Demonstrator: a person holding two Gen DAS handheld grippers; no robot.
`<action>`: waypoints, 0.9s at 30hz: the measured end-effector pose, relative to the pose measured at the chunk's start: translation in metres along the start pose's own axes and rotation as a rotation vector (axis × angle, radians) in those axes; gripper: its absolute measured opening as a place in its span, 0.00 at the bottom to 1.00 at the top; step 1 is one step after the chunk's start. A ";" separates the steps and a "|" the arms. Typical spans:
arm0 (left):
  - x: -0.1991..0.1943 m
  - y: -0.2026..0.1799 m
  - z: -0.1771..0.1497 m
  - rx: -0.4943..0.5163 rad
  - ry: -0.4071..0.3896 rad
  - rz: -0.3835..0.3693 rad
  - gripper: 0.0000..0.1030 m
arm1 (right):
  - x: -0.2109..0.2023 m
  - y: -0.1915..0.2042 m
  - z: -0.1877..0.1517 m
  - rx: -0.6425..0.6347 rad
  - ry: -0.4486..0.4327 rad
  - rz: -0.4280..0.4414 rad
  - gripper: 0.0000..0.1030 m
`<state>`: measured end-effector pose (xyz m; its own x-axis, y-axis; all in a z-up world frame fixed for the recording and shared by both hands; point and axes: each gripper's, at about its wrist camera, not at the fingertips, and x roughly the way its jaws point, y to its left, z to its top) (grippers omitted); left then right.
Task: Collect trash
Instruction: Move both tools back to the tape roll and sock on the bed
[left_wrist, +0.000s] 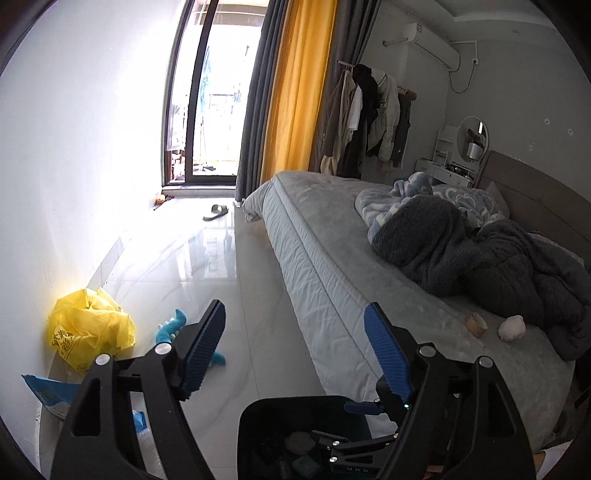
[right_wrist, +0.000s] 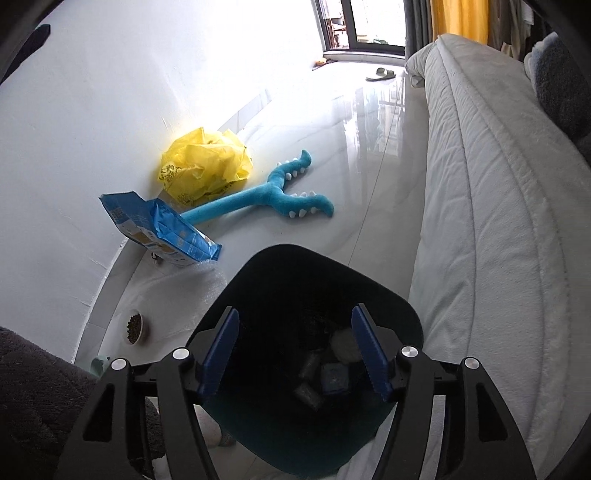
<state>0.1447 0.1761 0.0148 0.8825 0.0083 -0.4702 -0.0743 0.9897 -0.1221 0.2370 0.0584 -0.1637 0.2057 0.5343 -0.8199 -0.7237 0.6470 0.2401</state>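
A dark bin (right_wrist: 258, 280) stands on the floor beside the bed; several pieces of trash (right_wrist: 345, 345) lie in it. My right gripper (right_wrist: 295, 354) is open and empty just above the bin's mouth. My left gripper (left_wrist: 295, 349) is open and empty, higher up, over the floor and the bed's edge; the bin (left_wrist: 266, 417) and the right gripper (left_wrist: 354, 439) show below it. A cardboard roll (left_wrist: 475, 324) and a crumpled white wad (left_wrist: 511, 328) lie on the bed (left_wrist: 332, 258). A yellow plastic bag (right_wrist: 205, 168) and a blue package (right_wrist: 162, 229) lie by the wall.
A blue plush toy (right_wrist: 280, 192) lies on the floor next to the yellow bag. A small bowl of pellets (right_wrist: 135, 326) sits near the wall. Dark blankets (left_wrist: 480, 251) are heaped on the bed. A slipper (left_wrist: 216, 212) lies near the balcony door.
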 end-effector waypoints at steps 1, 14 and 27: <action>-0.001 -0.005 0.002 0.008 -0.011 -0.001 0.79 | -0.008 0.000 0.001 -0.004 -0.022 0.007 0.65; 0.011 -0.061 0.009 0.025 -0.049 -0.087 0.93 | -0.120 -0.055 -0.001 0.002 -0.329 -0.081 0.84; 0.064 -0.134 -0.003 0.126 0.044 -0.195 0.93 | -0.190 -0.153 -0.045 0.147 -0.414 -0.235 0.87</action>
<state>0.2092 0.0435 -0.0017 0.8533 -0.1887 -0.4860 0.1569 0.9819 -0.1058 0.2795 -0.1663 -0.0681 0.6177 0.5169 -0.5927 -0.5324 0.8296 0.1686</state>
